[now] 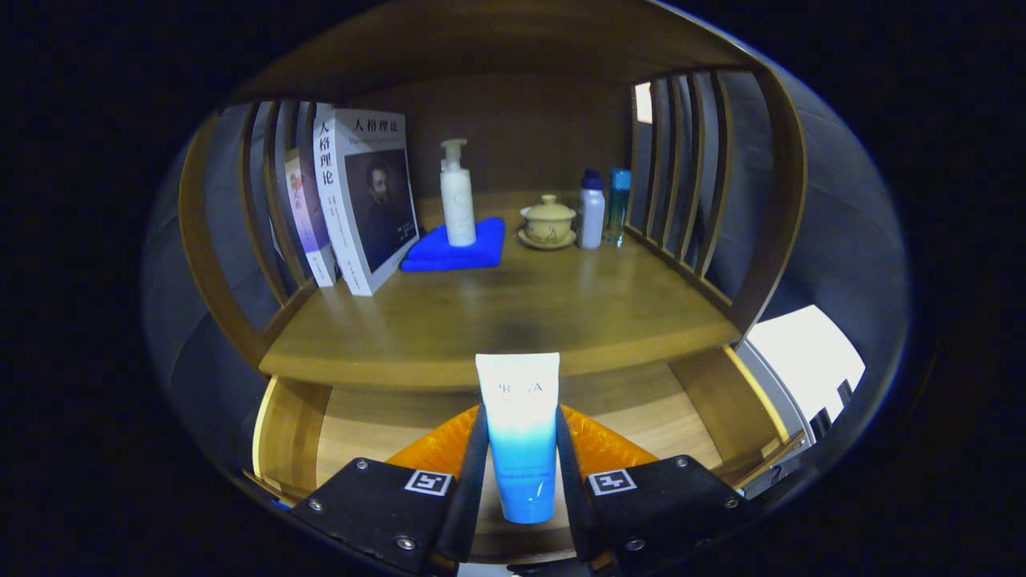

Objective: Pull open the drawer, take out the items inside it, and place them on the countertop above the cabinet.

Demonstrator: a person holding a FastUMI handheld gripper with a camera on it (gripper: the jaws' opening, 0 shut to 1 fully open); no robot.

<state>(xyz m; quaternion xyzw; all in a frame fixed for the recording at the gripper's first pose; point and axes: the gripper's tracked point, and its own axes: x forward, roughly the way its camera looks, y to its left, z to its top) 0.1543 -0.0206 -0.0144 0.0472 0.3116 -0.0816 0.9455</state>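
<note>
My tongs [521, 449] are pinching a soft plastic tube [519, 433], one finger pressed flat on each of its sides. The tube stands upright between the fingers, its long axis running straight ahead along them: the flat crimped end points up and away from me, the rounded cap end points down towards me. Its body is smooth, white in the upper half and fading to bright blue at the cap. It hangs above the open drawer [304, 433], a shallow box of pale grained wood with raised side walls. Behind the fingers, inside the drawer, lies an orange thing [597, 441] with a glossy, dimpled surface; I cannot tell what it is. Just beyond the tube's upper end runs the front edge of the countertop [497, 320], a smooth brown wooden board with slatted wooden sides and a solid back panel. On it, at the left, two softcover books [353, 200] lean against the slats. Near the back a white pump bottle [458, 194] stands on a folded blue cloth [457, 247]. To its right sit a lidded ceramic cup [549, 220] on a saucer, a white bottle [591, 210] with a dark cap and a clear blue bottle [618, 204], close together.
</note>
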